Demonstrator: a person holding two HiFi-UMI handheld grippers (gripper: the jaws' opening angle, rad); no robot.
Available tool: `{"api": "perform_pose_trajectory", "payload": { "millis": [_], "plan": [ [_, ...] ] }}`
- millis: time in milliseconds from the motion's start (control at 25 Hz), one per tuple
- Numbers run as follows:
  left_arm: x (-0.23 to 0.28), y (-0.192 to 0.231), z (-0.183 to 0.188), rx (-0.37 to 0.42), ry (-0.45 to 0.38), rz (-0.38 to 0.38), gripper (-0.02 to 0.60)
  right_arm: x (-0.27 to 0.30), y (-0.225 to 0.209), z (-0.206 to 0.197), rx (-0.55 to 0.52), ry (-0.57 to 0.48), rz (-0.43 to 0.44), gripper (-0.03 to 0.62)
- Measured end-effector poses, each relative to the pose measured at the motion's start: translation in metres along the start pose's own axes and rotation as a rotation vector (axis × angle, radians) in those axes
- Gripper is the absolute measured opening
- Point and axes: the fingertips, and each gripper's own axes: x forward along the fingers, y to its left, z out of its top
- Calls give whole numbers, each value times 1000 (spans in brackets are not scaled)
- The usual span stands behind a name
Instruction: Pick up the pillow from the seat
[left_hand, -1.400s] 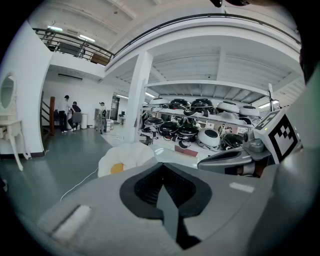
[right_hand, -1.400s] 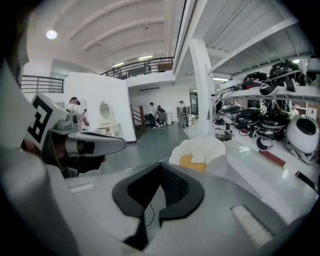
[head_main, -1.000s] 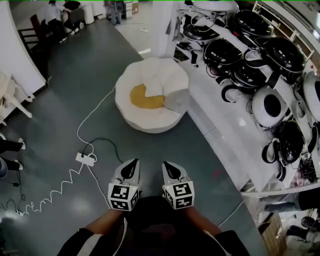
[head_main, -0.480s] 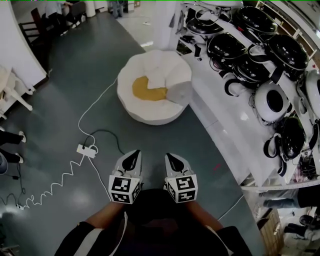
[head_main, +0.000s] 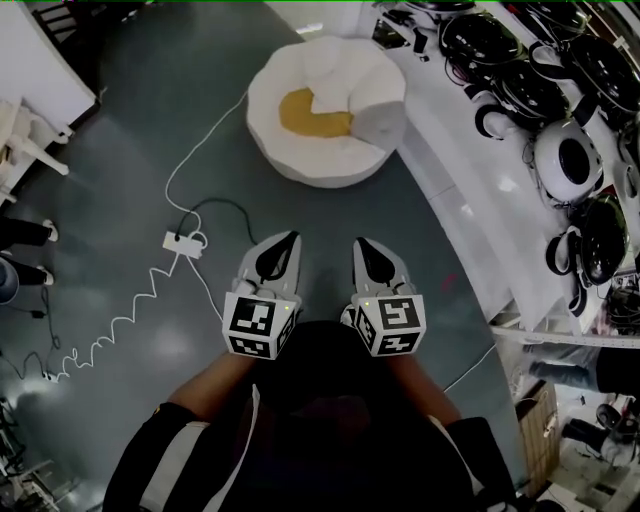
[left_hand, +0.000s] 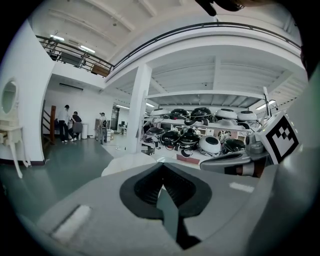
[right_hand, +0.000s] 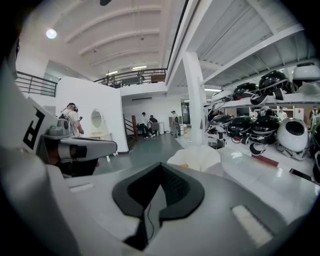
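A round white seat (head_main: 330, 150) stands on the grey floor at the top of the head view. On it lie a yellow pillow (head_main: 312, 113) and, to its right, a pale grey cushion (head_main: 380, 122). My left gripper (head_main: 290, 239) and right gripper (head_main: 362, 246) are held side by side close to my body, well short of the seat, both shut and empty. The left gripper view has the seat (left_hand: 131, 163) low ahead beyond its shut jaws. In the right gripper view the seat (right_hand: 196, 158) shows a sliver of the yellow pillow (right_hand: 184, 165).
A white power strip (head_main: 185, 241) with a curled white cable lies on the floor left of the grippers. A long white counter (head_main: 470, 210) with several round black and white devices runs along the right. A person's feet (head_main: 25, 232) are at the left edge.
The seat has shifted up in the head view, and both grippers sit a little higher in the frame. Their jaws stay shut.
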Motion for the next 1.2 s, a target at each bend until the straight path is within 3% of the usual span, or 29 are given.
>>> {"api": "perform_pose_trajectory", "payload": {
  "millis": [680,1200],
  "plan": [
    [-28,58,-8,-36,-7,-1,5,28,49,7,-13,18,-23,2],
    [33,97,8,-37,-2,53,5,100,20,28,-24,24,29,2]
  ]
}}
